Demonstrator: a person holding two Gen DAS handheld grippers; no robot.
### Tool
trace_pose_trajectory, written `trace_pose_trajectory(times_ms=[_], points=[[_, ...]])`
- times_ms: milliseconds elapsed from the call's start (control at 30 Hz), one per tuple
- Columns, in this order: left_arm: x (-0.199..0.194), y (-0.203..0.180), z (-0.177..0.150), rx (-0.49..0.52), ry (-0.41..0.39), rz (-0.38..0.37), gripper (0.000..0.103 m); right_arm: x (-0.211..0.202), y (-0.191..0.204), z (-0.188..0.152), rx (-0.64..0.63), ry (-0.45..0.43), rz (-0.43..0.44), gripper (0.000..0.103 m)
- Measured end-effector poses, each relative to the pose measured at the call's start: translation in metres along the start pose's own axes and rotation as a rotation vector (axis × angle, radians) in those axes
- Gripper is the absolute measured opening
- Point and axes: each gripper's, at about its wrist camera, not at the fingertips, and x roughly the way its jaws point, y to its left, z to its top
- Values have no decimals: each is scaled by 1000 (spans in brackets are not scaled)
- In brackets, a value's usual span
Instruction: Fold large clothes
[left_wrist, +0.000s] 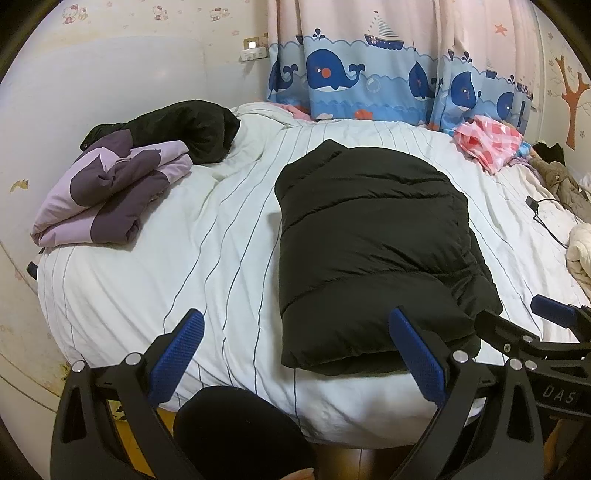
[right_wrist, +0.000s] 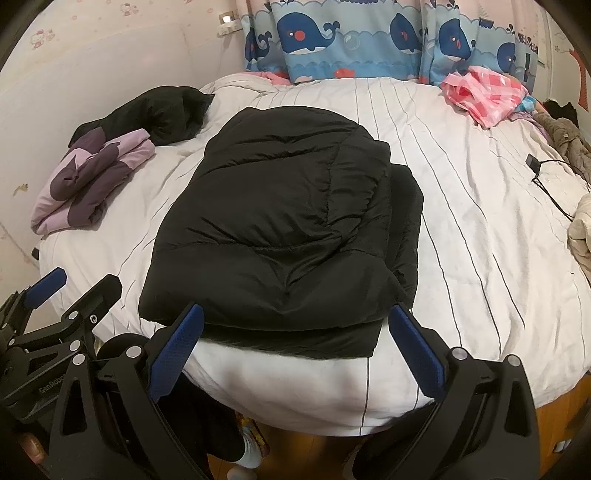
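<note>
Black puffer jacket (right_wrist: 280, 229) lies folded into a thick rectangle on the striped white bed (right_wrist: 461, 229), near its front edge. Left hand-held gripper (left_wrist: 295, 354) spread wide, holding nothing, just short of the jacket's near left corner. Right hand-held gripper (right_wrist: 295, 350) also spread, empty, at the jacket's near edge. Purple jacket (left_wrist: 107, 192) sits folded at far left.
</note>
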Motion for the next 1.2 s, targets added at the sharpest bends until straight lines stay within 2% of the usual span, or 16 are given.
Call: trace_pose_trajectory(times_ms=[600,1000,1200], points=[[-1,-2,-2,-15,6,-2,96,1,1,0,1,1,3,97],[1,-10,-10,-12,51,47,96,5,3,-2,0,11,10,97],[0,-10,-11,-29,53,33,96,5,3,-2,-2,8,8,97]])
